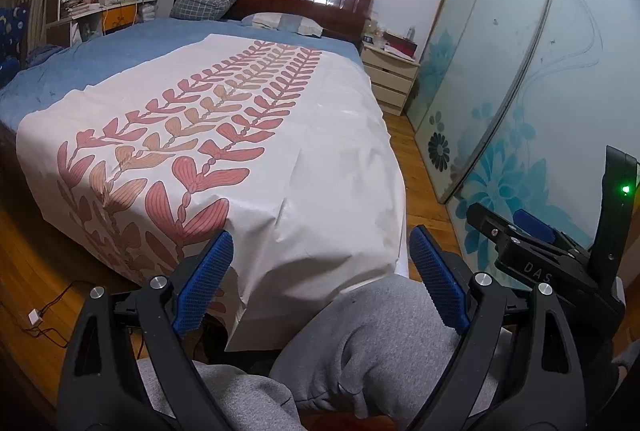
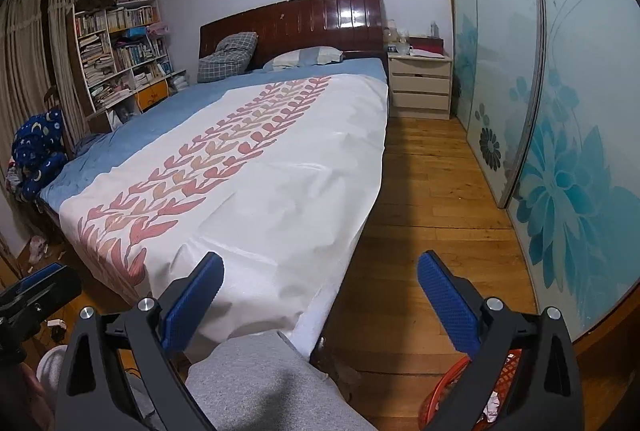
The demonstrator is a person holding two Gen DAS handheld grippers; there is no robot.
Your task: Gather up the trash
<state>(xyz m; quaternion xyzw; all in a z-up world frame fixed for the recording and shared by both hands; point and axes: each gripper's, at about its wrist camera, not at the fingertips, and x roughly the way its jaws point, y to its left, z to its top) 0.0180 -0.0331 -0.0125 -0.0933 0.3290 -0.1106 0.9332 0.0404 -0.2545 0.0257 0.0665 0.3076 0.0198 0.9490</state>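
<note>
My left gripper (image 1: 320,259) is open and empty, held above my grey-trousered knee (image 1: 380,343) at the foot of the bed (image 1: 224,127). My right gripper (image 2: 320,287) is open and empty too, over the bed's near right corner. A red mesh basket (image 2: 448,391) with crumpled paper (image 2: 490,409) in it stands on the wooden floor under my right gripper's right finger. Small scraps of trash (image 2: 38,247) lie on the floor at the bed's left side. The right gripper also shows in the left wrist view (image 1: 532,231).
The bed carries a white cover with a pink leaf pattern (image 2: 224,151) over a blue sheet. A bedside cabinet (image 2: 420,87) stands by the headboard. Sliding glass wardrobe doors (image 2: 560,111) line the right. A bookshelf (image 2: 120,47) stands at the left. A cable and plug (image 1: 36,317) lie on the floor.
</note>
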